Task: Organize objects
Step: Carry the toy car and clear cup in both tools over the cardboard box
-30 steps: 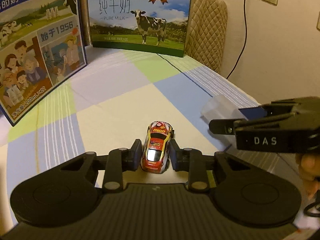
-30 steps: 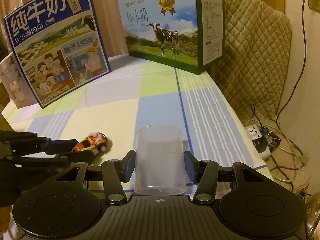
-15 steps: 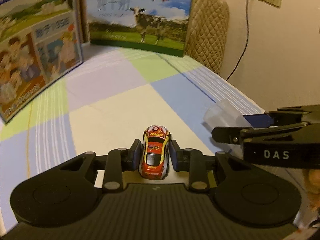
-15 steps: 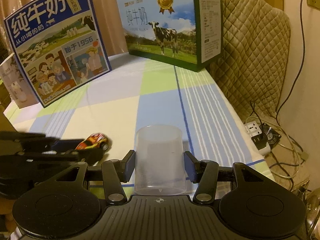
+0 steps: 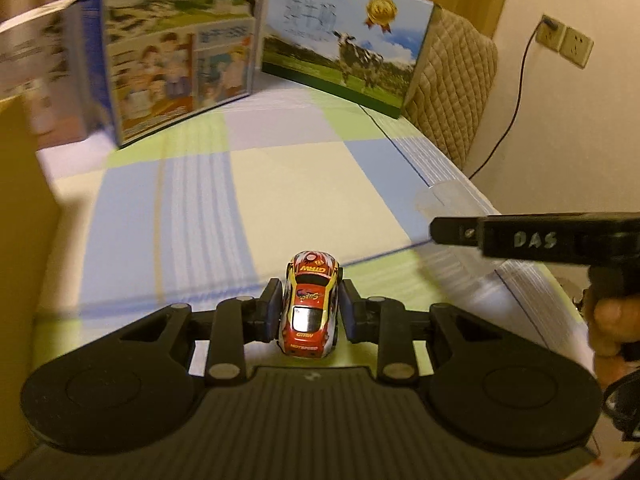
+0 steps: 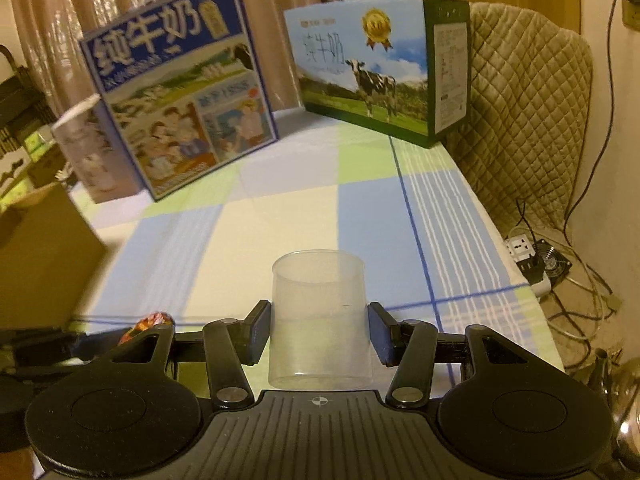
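Over checked cloth [image 5: 280, 184], left gripper [image 5: 310, 312] clamps toy car [image 5: 310, 312]; right gripper [image 6: 320, 334] clasps clear cup [image 6: 320, 320]

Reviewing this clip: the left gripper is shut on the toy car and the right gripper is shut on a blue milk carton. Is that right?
Not quite. The left gripper is indeed shut on the toy car, but the right gripper holds a clear plastic cup, not a carton. The right wrist view shows it: the blue milk box stands untouched at the back of the table.
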### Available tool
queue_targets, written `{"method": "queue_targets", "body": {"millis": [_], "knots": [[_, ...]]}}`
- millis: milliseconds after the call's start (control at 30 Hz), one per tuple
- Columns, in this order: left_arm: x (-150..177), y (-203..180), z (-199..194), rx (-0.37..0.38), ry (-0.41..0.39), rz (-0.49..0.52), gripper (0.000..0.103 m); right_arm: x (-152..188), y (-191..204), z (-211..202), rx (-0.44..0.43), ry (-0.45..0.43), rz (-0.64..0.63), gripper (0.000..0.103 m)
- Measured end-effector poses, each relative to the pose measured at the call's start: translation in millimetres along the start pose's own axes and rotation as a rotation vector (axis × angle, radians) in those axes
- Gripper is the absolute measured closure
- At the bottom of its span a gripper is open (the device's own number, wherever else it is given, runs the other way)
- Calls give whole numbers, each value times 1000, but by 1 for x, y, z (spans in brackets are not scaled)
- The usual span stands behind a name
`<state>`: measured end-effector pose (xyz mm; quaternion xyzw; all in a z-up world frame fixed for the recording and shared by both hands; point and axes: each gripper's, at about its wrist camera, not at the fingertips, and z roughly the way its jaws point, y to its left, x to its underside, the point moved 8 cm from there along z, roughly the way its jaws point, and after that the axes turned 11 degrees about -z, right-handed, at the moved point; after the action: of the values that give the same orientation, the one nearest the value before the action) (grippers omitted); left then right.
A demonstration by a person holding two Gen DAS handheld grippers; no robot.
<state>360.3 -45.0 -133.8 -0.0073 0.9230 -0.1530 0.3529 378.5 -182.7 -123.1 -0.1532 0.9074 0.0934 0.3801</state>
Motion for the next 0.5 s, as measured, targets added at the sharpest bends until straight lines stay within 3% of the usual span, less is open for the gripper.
{"method": "queue_targets", "body": {"millis": [167, 500], "knots": [[25, 6, -29, 7, 9, -35, 78, 12, 7, -34, -4, -8, -3, 54], [41, -17, -50, 38, -3, 36, 78, 28, 14, -73, 5, -39, 36, 54]]}}
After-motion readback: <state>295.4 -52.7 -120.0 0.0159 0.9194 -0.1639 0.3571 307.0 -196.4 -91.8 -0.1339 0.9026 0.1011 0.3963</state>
